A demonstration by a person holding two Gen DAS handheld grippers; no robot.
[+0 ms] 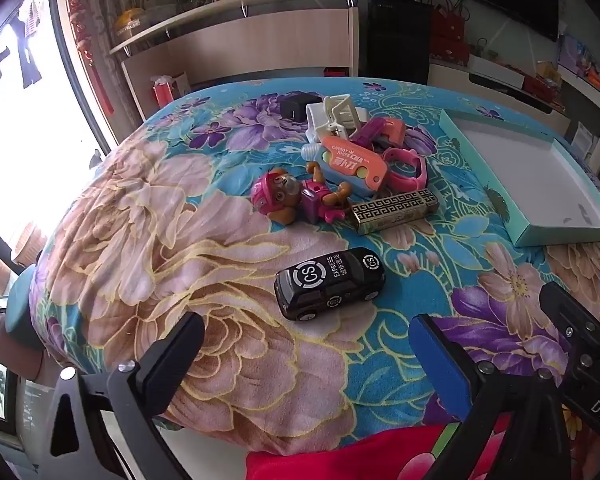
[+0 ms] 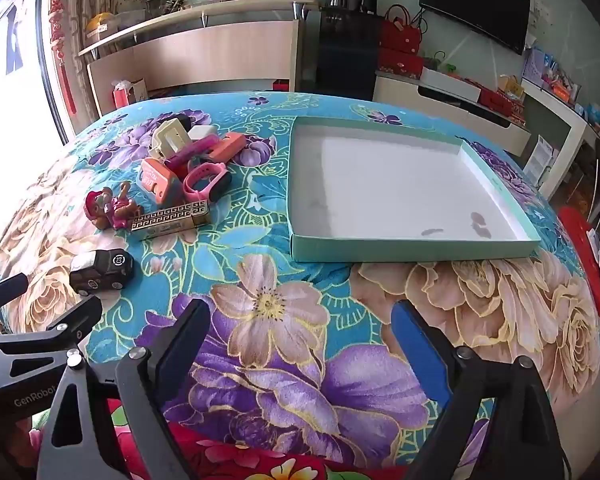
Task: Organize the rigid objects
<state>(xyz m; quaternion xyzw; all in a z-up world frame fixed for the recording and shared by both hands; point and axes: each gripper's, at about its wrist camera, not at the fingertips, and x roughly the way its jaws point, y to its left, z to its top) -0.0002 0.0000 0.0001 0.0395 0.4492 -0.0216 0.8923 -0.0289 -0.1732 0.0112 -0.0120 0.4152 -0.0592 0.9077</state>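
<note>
A black toy van [image 1: 329, 283] lies on the floral cloth just ahead of my open, empty left gripper [image 1: 306, 340]; it also shows in the right wrist view [image 2: 102, 271]. Behind it lie a pink pup figure [image 1: 296, 196], a gold patterned box [image 1: 394, 211], an orange toy knife [image 1: 354, 163], a pink watch [image 1: 408, 168] and a white clip [image 1: 340, 114]. A shallow teal box lid [image 2: 414, 249] with a white inside sits empty to the right. My right gripper [image 2: 300, 328] is open and empty, in front of the lid.
The table is covered by a floral cloth [image 2: 268, 304]. A wooden counter [image 2: 204, 52] stands behind, a window at left, a TV and shelves at right. The left gripper shows at the right wrist view's left edge [image 2: 40, 320].
</note>
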